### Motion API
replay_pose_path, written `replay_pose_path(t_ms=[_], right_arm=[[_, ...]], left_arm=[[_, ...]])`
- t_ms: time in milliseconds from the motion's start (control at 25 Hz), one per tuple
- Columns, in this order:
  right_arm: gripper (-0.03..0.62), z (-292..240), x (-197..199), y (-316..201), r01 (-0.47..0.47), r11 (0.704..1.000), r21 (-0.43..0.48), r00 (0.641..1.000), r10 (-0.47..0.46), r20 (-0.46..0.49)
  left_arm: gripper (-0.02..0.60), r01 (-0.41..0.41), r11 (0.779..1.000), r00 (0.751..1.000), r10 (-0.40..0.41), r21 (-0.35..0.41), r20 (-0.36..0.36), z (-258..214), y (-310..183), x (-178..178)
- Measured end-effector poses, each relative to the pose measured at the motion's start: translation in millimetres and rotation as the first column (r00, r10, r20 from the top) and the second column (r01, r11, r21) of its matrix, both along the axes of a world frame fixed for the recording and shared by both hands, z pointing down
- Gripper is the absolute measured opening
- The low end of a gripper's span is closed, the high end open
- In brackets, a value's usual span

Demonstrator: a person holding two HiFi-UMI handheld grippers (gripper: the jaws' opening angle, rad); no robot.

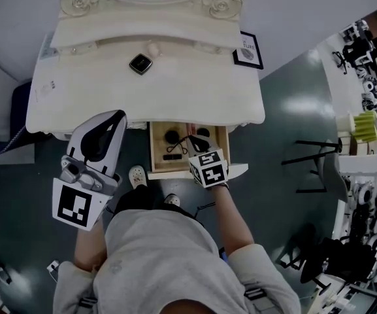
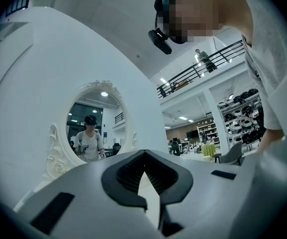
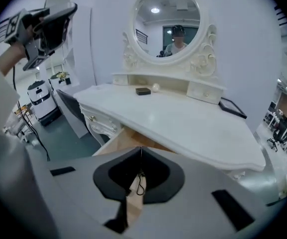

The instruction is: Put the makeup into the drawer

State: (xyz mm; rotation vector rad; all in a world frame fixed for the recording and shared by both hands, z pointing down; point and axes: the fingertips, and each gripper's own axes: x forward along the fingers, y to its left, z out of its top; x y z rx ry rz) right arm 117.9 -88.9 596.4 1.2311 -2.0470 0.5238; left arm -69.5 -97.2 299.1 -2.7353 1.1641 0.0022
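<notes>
A black makeup compact (image 1: 140, 63) lies on the white vanity table (image 1: 97, 103), near its back shelf, with a small cream ball (image 1: 153, 48) beside it. Both show in the right gripper view too: the compact (image 3: 143, 91) and the ball (image 3: 155, 87). Below the tabletop the wooden drawer (image 1: 155, 150) stands pulled out, holding two round dark items (image 1: 172, 136) and a flat dark bar (image 1: 172, 157). My right gripper (image 1: 198, 142) hovers over the drawer, shut, with a thin black cord showing beyond its tips (image 3: 141, 153). My left gripper (image 1: 113, 120) is raised at the table's front left, shut and empty (image 2: 144, 156).
A framed picture (image 1: 248, 50) leans at the table's back right. The oval mirror (image 3: 167, 21) rises behind the shelf. A dark stool frame (image 1: 312, 156) stands on the floor to the right, with shelving (image 1: 364, 129) beyond. The person's shoe (image 1: 137, 175) is under the drawer front.
</notes>
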Motion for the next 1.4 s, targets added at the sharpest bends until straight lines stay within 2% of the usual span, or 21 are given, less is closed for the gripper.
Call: replay_pose_path(t_ms=[280, 680, 1120, 1400], right_arm=[[0.023, -59.8, -9.8, 9.7, 0.013, 0.991, 0.134, 0.995, -0.026, 0.099], [0.023, -133.5, -16.7, 29.7, 0.035, 0.955, 0.296, 0.981, -0.089, 0.173], [0.023, -214.1, -31.2, 53.2, 0.063, 0.888, 0.455, 0.952, -0.191, 0.239], [0.023, -250.6, -35.7, 70.7, 0.078, 0.842, 0.534, 0.939, -0.242, 0.245]], left_arm=[[0.014, 0.025, 1.000, 1.000, -0.025, 0.006, -0.001, -5.0, 22.6, 10.3], [0.014, 0.054, 0.998, 0.999, -0.053, 0.014, -0.007, -13.5, 54.0, 21.5], [0.014, 0.075, 0.997, 0.997, -0.075, 0.027, -0.004, -25.5, 85.5, 31.8], [0.014, 0.096, 0.995, 0.995, -0.096, 0.027, 0.003, -29.6, 103.3, 33.2]])
